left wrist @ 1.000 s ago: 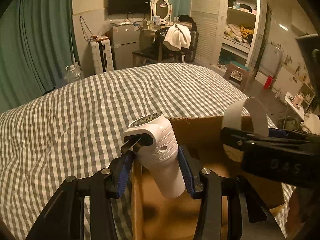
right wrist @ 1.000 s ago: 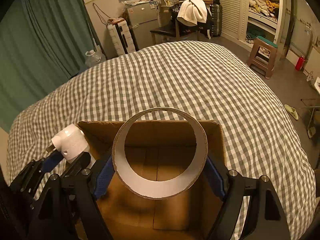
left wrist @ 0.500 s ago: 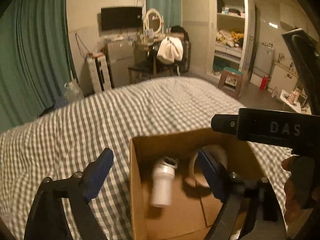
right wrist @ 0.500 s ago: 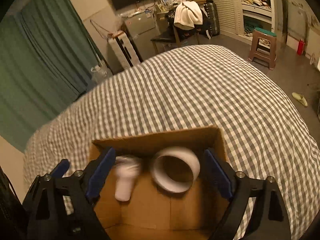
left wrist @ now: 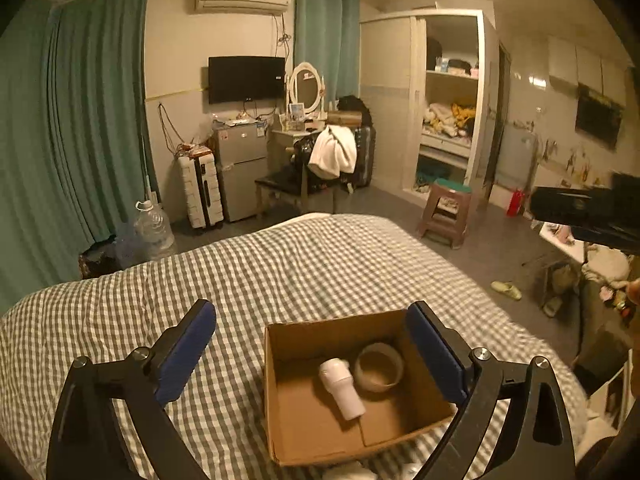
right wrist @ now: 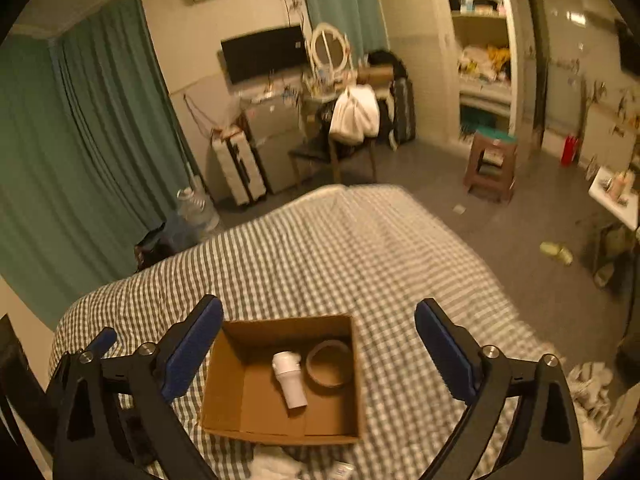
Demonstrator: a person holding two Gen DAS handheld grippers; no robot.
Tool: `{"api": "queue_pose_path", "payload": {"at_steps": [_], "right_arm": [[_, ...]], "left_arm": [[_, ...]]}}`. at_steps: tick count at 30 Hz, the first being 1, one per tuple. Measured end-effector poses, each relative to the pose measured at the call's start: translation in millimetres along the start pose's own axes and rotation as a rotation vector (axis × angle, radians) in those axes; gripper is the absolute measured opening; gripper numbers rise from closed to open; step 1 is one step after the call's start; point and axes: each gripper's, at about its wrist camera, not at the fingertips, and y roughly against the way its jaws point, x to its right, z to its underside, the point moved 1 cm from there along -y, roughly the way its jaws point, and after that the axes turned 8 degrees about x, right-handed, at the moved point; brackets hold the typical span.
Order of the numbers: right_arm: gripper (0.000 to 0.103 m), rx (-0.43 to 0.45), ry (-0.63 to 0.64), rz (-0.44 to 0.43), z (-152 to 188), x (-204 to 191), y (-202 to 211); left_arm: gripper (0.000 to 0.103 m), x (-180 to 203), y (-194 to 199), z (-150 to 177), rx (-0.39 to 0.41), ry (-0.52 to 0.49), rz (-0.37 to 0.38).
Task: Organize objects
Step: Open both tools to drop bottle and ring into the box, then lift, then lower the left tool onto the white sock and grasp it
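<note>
An open cardboard box sits on the checked bed. Inside it lie a white hair dryer and, to its right, a tape roll. My left gripper is open and empty, high above the box. My right gripper is open and empty too, also well above the box. The body of the right gripper shows at the right edge of the left wrist view. A fingertip of the left gripper shows at the lower left of the right wrist view.
The grey-and-white checked bedspread spreads around the box. White crumpled things lie at the box's near side. Beyond the bed are a chair with a white towel, a stool, a fridge and a suitcase.
Both grippers opened and dropped the hair dryer and the tape roll into the box, then rose up and away. The two objects now rest on the box floor.
</note>
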Motion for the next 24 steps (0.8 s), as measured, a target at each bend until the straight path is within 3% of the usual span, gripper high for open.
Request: {"api": "queue_pose_path", "payload": {"at_steps": [6,11,18,24], "right_arm": [[0.101,0.023,0.063,-0.001,4,-5,75],[0.101,-0.006,0.130,-0.005,46,-10,110],[0.101,-0.107,0.177,-0.041,132,-2,101],[0.101,-0.174,0.178,-0.008,197,14,58]], "left_arm": [[0.103,-5,49,-8,0.004,-0.003,0.003],[0.103,-13,70,18,-0.072,0.027,0.013],[0.103,-15,62,85,-0.155,0.036,-0.016],[0.103,-6,40,153,-0.235,0.052,-0.019]]}}
